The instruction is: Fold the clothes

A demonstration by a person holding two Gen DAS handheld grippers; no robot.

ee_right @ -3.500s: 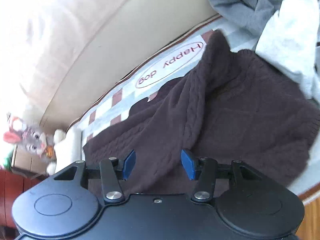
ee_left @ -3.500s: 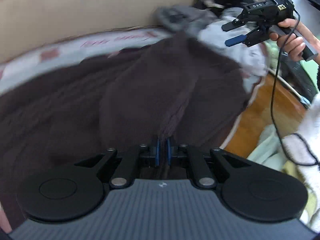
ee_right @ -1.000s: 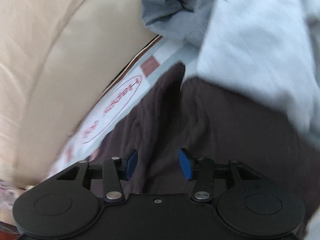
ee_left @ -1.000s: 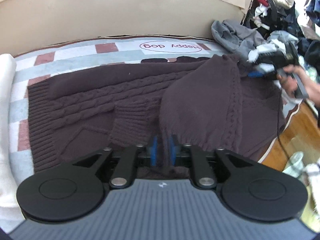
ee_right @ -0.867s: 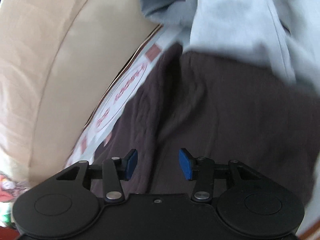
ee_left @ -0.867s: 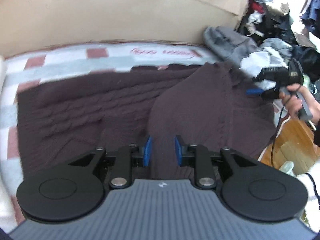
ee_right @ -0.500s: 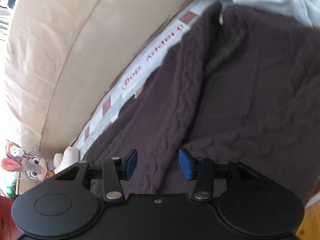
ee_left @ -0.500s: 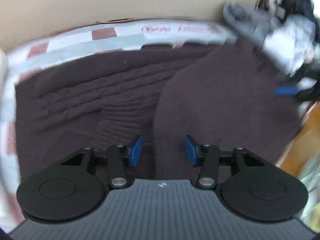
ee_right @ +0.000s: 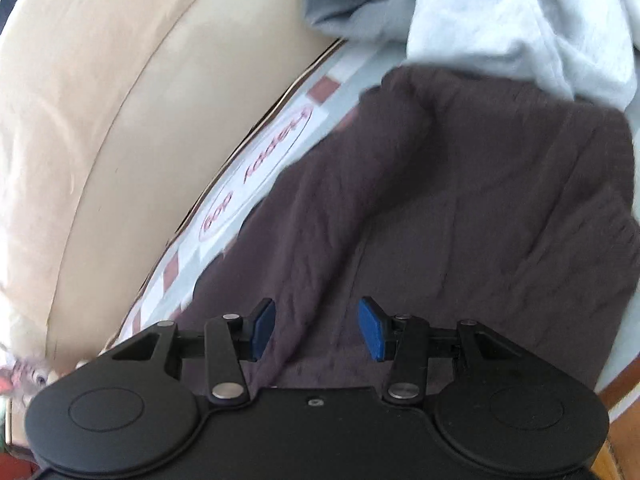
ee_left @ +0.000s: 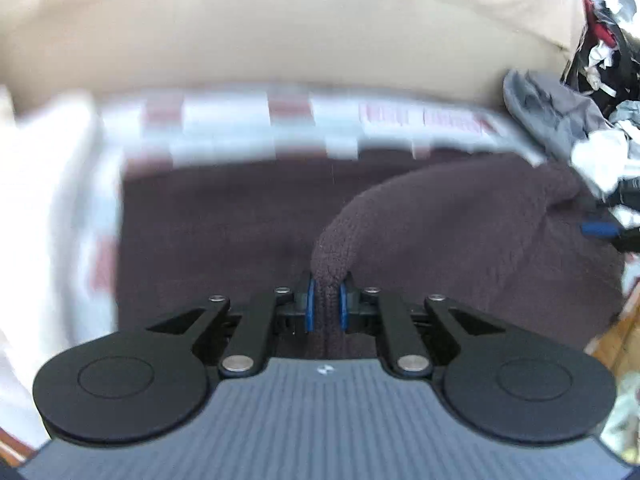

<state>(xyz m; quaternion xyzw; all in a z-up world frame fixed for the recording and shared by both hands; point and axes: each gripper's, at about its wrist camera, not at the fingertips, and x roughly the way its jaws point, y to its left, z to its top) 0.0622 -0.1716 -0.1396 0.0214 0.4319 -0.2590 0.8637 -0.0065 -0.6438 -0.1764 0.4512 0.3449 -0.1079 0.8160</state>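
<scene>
Checked bed cover [ee_left: 248, 128] under beige backing, heap of grey and white clothes [ee_right: 480, 12] at far right end. Spread across that cover, the dark brown knitted sweater [ee_left: 224, 216], right part already doubled over into a rounded hump.

Left gripper [ee_left: 325, 307]: fingers just closed again after a brief release half a second back, now pinching a bunched ridge of the sweater, knit squeezed between both blue pads. View smeared, so hand apparently in motion.

Right gripper [ee_right: 317, 330]: fingers parted wide, nothing between them, hovering over the sweater's folded right part. Also visible at the right edge of the left wrist view, just beside the clothes heap.

Meaning for the task, as a judgement: a re-grip, not a finish. Fresh hold taken on the near edge, likely for drawing that layer across to flatten or deepen the fold. Risk: thick knit bunching rather than lying flat, and only one hand engaged.
</scene>
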